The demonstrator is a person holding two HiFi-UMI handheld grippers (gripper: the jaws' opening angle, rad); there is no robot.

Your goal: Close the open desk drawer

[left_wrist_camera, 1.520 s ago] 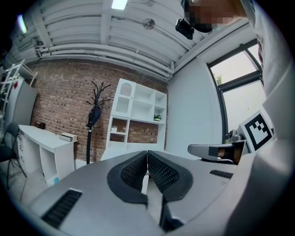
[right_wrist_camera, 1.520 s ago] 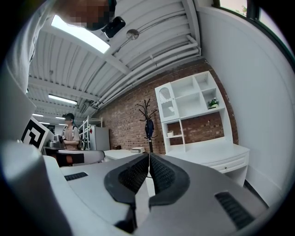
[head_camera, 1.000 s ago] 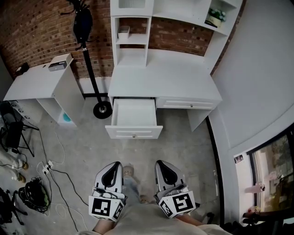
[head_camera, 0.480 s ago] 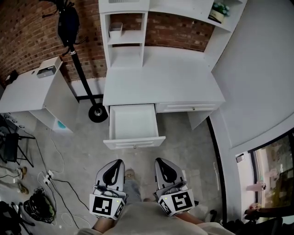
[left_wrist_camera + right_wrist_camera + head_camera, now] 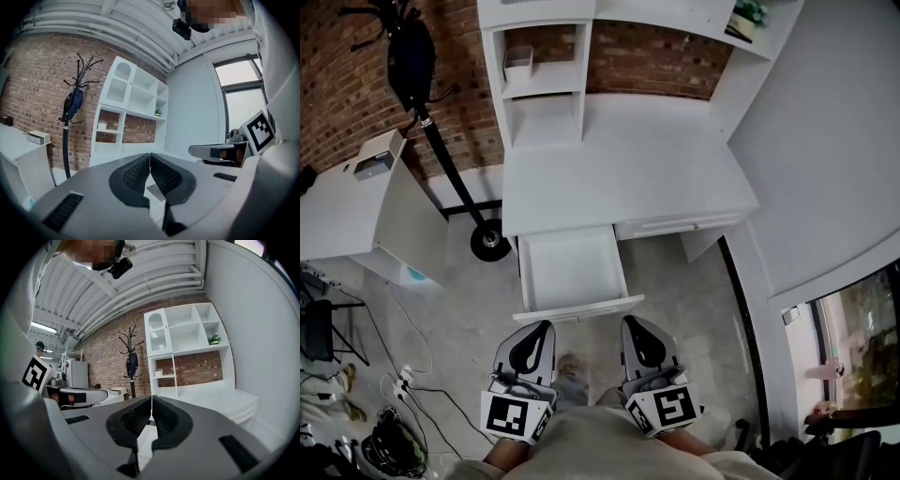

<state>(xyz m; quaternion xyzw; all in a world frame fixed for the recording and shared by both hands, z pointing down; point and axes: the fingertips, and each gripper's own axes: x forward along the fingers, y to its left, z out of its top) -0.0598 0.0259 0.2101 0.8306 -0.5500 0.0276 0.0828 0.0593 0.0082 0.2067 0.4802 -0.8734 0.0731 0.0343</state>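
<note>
You hold both grippers low and side by side, close to your body, pointing nearly level at the white desk. The left gripper has its jaws pressed together on nothing, and so does the right gripper. The open drawer juts from the desk's left side, empty, with its front panel just ahead of the tips and not touching them.

white desk drawer pulled fully open under the desk's left side.
</note>
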